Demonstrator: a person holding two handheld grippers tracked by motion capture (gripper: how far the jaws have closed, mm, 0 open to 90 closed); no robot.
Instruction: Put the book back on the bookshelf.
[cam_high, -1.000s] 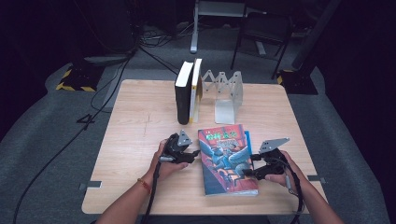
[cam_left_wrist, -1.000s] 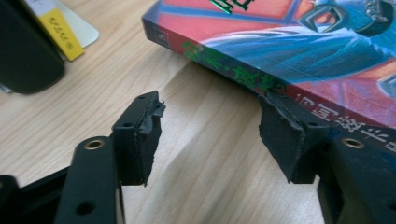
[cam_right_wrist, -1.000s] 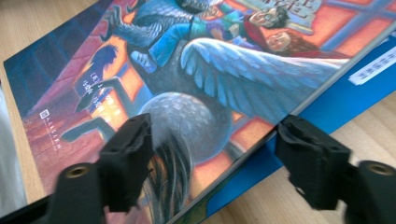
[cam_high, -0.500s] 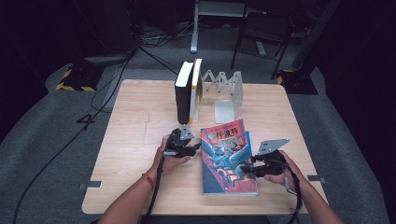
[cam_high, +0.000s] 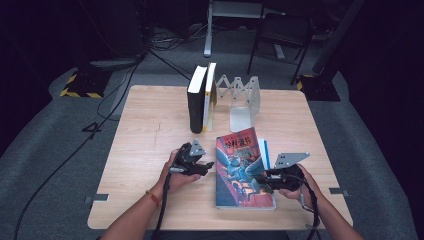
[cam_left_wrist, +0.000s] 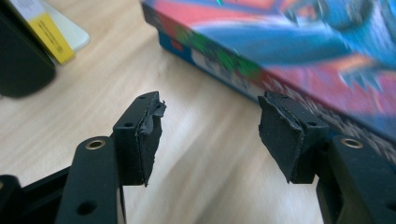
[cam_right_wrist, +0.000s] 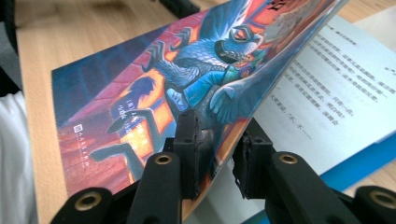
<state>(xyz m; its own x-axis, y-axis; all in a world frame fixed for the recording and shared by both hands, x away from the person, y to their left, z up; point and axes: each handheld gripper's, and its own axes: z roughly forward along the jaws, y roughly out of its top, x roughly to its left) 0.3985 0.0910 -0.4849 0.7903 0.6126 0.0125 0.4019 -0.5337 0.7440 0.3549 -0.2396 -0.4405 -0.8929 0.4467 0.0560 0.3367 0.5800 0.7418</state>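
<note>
The table carries a colourful book near its front edge, right of centre, lying flat. Two upright books stand toward the back edge beside a folding rack. The right gripper pinches the book's front cover; the right gripper view shows the cover lifted off a printed page, which the high view barely hints at. The left gripper hangs spread apart and empty just beside the book's spine, over bare wood.
</note>
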